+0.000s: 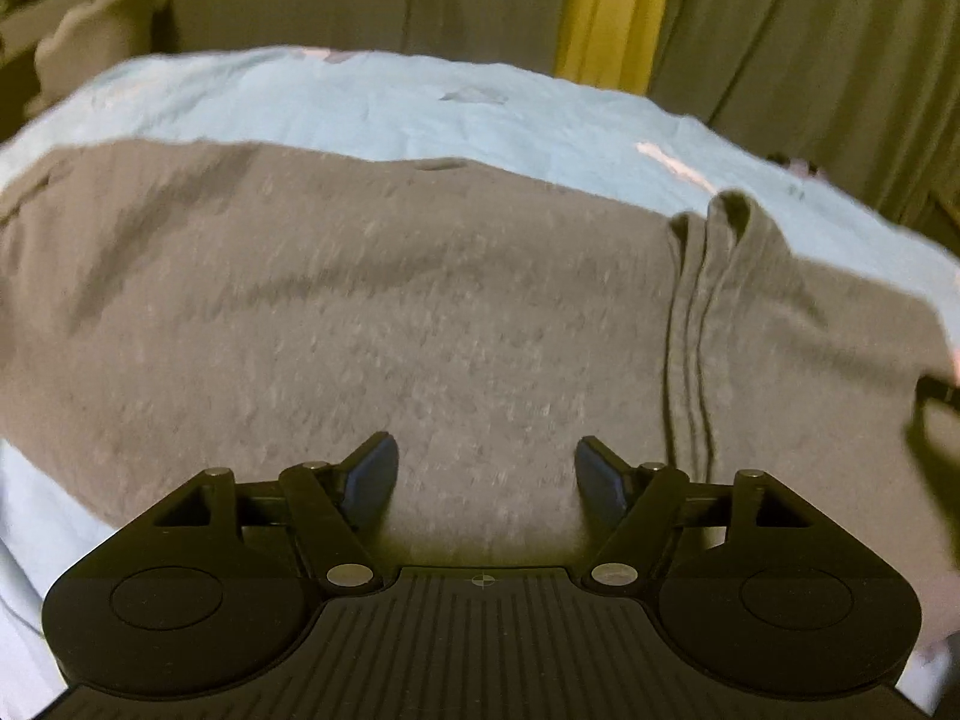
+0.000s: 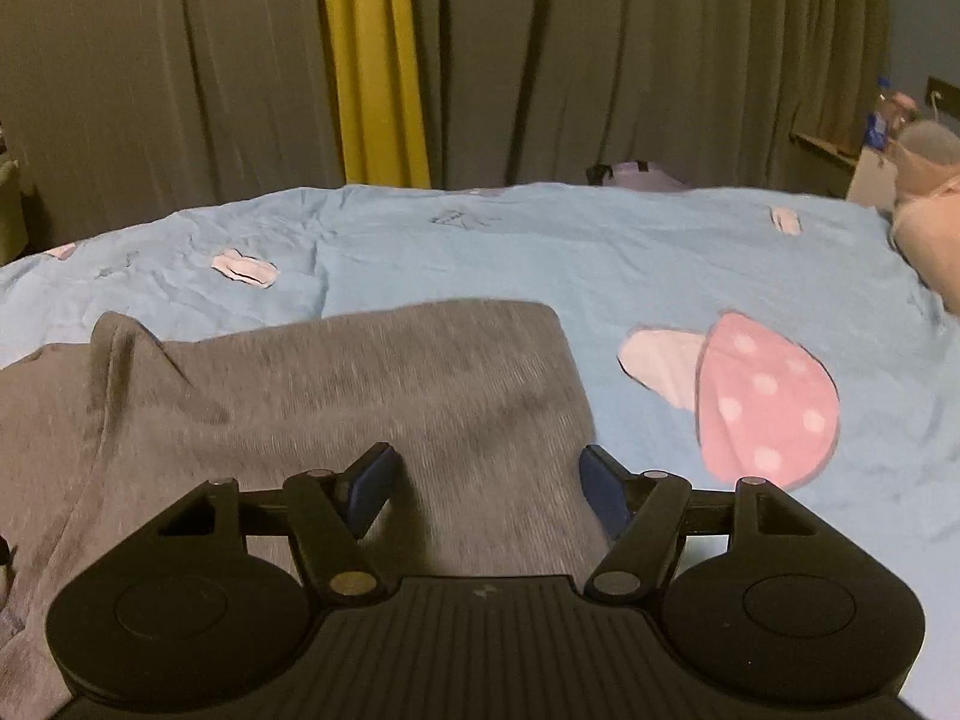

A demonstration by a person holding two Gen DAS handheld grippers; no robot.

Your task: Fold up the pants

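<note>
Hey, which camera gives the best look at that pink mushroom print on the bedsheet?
The right wrist view. The pink mushroom print shows whole there, spotted cap and pale stem, on the blue bedsheet just right of the grey pants. The left wrist view shows no such mushroom, only small pinkish marks.

Open blue bedsheet [image 2: 600, 264] beyond and right of the grey pants [image 2: 360, 390], flat and passable. Raised pleat ridge [image 1: 714, 222] on the fabric between the grippers. Curtains [image 2: 660, 60] closing off the far edge; pink pillow [image 2: 930, 240] blocking far right.
</note>
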